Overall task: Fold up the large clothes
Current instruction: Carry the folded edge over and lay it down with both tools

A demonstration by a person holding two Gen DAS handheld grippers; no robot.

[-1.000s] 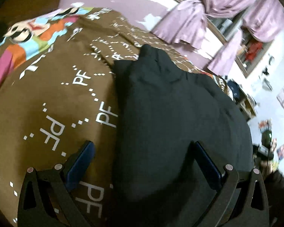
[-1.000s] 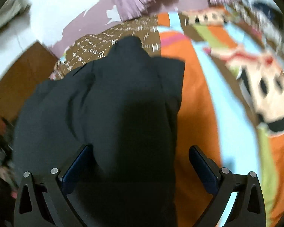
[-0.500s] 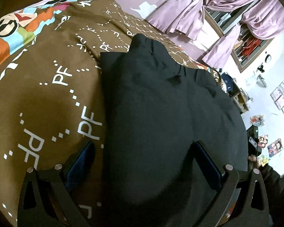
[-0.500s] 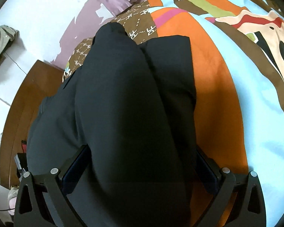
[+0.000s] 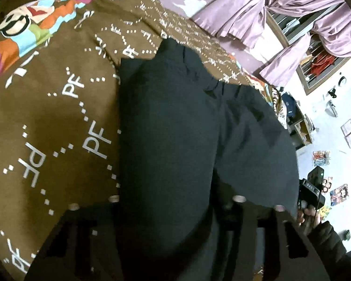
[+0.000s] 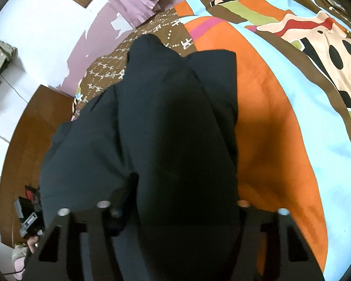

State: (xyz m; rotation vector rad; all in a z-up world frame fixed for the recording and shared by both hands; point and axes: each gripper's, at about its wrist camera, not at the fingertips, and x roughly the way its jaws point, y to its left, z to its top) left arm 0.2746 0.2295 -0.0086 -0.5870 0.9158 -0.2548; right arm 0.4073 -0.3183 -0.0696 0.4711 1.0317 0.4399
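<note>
The large black garment of soft, thick cloth (image 5: 175, 145) lies on the bed, folded lengthwise into a long bundle with a rounded end pointing toward the far wall. Its near end rises up into both sets of tongs. In the right wrist view the same black garment (image 6: 175, 135) shows a narrower upper layer lying over a wider one, whose squared corner juts out to the right onto the orange part of the cover.

The left tongs (image 5: 175, 201) are drawn in close around a thick fold of the cloth — the fabric fills the gap and hides the tips. The right tongs (image 6: 173, 206) grip in the same way, a fat roll of black cloth bulging up between the two arms.

Under the garment spreads the brown bedspread printed with white "PF" letters and dotted lines (image 5: 58, 107), which gives way to bright cartoon panels in orange, light blue and green (image 6: 292, 117). Beyond the bed hang tied-back mauve curtains (image 5: 280, 7) beside a wood-framed window, and a white wall with small colourful pictures (image 5: 339, 194) stands to the right — the person's hand (image 5: 306, 213) shows there on the other tool's handle.
</note>
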